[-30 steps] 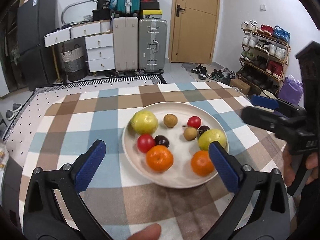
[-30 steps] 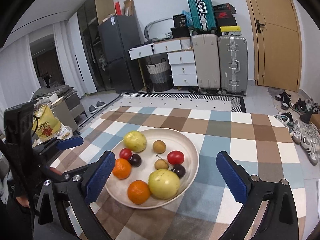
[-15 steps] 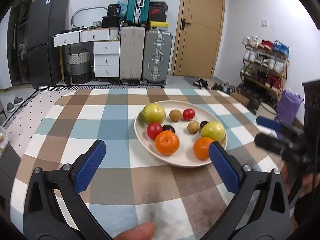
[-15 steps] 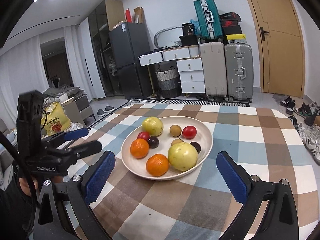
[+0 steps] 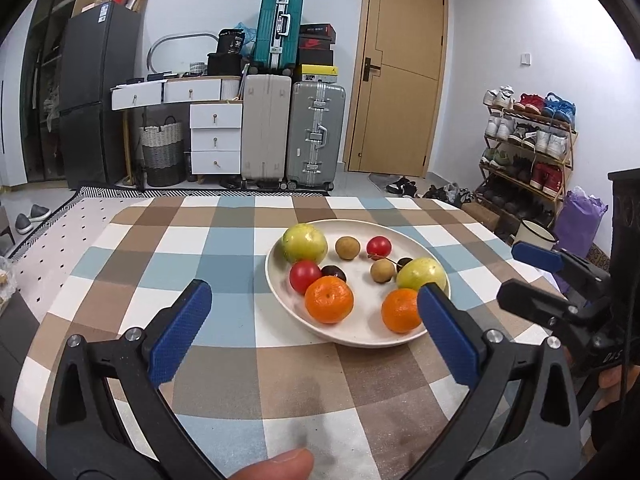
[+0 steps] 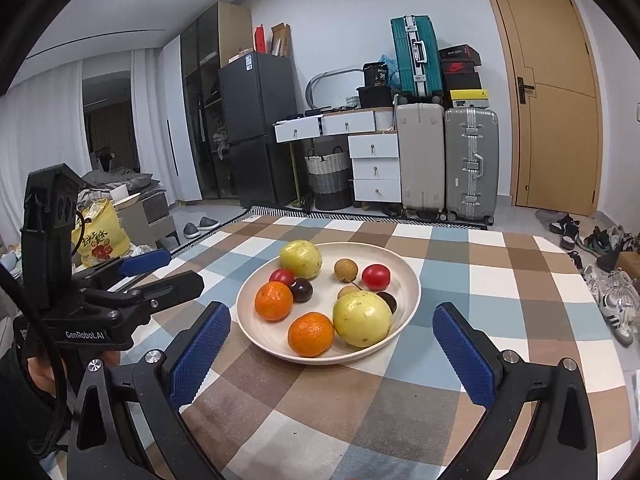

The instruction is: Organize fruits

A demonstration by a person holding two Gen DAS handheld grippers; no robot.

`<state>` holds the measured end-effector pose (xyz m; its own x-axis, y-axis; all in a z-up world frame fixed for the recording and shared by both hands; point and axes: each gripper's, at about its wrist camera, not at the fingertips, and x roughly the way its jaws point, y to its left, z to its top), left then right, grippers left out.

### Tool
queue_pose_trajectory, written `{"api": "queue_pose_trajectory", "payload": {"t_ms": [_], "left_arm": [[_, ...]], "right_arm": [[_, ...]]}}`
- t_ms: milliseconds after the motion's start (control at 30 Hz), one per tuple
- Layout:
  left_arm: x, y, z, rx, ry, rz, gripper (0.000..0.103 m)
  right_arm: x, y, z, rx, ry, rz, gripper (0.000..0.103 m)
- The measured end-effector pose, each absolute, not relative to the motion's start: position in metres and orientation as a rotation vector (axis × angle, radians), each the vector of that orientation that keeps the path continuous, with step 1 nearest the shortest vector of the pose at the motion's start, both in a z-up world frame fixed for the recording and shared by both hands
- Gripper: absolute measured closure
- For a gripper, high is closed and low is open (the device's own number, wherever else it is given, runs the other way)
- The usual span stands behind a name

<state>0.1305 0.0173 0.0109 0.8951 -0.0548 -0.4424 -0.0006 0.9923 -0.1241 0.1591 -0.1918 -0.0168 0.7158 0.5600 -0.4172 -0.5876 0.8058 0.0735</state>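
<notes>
Filling plate [image 6: 404, 276]: oranges [image 6: 311, 334], guavas [image 6: 362, 319], tomatoes [image 6: 376, 277].

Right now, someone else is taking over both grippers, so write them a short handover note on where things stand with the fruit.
Left gripper: open, empty, short of the plate.
Right gripper: open, empty, also short of it.
Plate sits on the checked tablecloth and holds all the fruit: two oranges, two yellow-green fruits, two red, two small brown, two dark.
Done: no fruit lies off the plate.
Left: all the sorting; nearest is the front orange.
</notes>
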Motion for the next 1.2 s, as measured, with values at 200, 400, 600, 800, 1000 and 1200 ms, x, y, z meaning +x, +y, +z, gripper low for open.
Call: {"api": "queue_pose_trajectory", "payload": {"t_ms": [200, 400, 600, 800, 1000, 1200], "left_arm": [[0.1332, 0.0169, 0.0079, -0.123, 0.467, -0.022, 0.0], [0.1353, 0.019, 0.0068, -0.131, 0.468, -0.017, 0.0], [0.1348, 0.0182, 0.0069, -0.124, 0.464, -0.017, 0.0], [0.1349, 0.0179, 0.0068, -0.125, 0.464, -0.012, 0.0], [0.1358, 0.0181, 0.0065, -0.12, 0.462, -0.014, 0.0], [0.1356, 0.0183, 0.0063, -0.121, 0.464, -0.013, 0.0]], "right_arm": [[0.1573, -0.1941, -0.0154, -0.06, 0.422, 0.647, 0.0], [0.1598, -0.1981, -0.0161, -0.042, 0.423, 0.645, 0.0], [0.1598, -0.1984, -0.0157, -0.041, 0.422, 0.644, 0.0], [0.1598, -0.1989, -0.0165, -0.038, 0.426, 0.643, 0.0], [0.1601, -0.1991, -0.0165, -0.039, 0.426, 0.643, 0.0], [0.16, -0.2, -0.0168, -0.035, 0.426, 0.641, 0.0]]}}
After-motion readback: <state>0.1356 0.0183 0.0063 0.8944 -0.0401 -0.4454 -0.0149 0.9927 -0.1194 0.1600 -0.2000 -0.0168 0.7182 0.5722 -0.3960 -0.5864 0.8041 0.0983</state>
